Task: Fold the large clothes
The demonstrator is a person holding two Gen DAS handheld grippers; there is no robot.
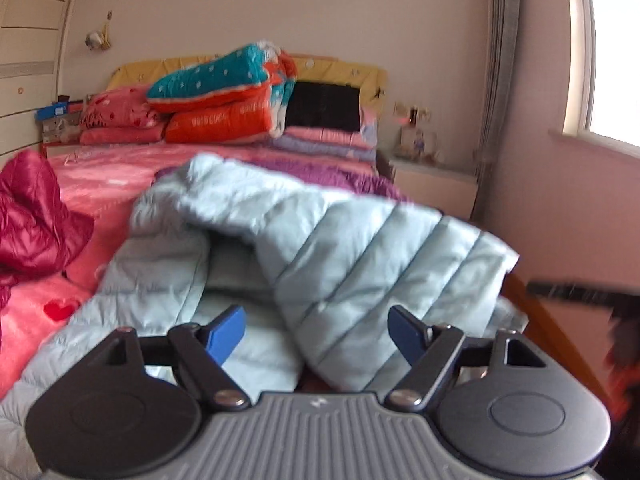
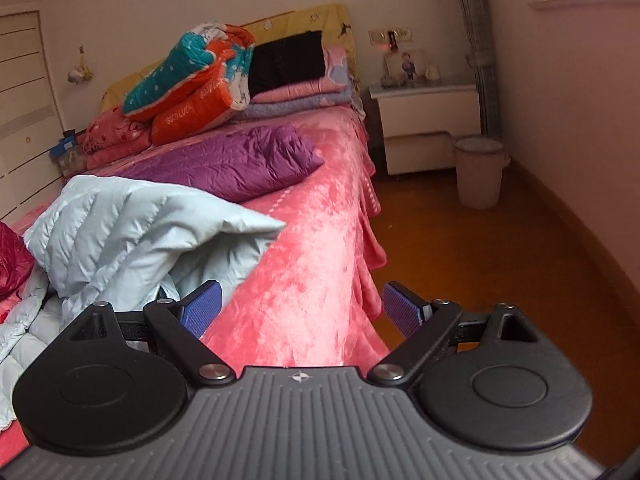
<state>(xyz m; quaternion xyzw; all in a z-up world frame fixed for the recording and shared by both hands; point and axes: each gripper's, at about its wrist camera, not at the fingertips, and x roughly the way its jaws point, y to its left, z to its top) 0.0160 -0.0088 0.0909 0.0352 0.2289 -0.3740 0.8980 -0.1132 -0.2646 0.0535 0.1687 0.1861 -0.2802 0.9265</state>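
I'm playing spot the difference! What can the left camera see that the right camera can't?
Only the left view shows the left gripper, open over the blue coat, and much of the red coat.

Only the right view shows the right gripper, open over the bed edge, the bin and the floor.

Both show the blue coat, purple coat, quilts and nightstand.

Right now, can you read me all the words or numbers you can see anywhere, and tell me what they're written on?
"GOOD LUCK", in white letters on the orange part of the folded quilt.
The same letters on the quilt in the left wrist view are too blurred to read.
The small white mark on the right gripper body is a logo, not letters.
The picture frame on the nightstand: too small to read.
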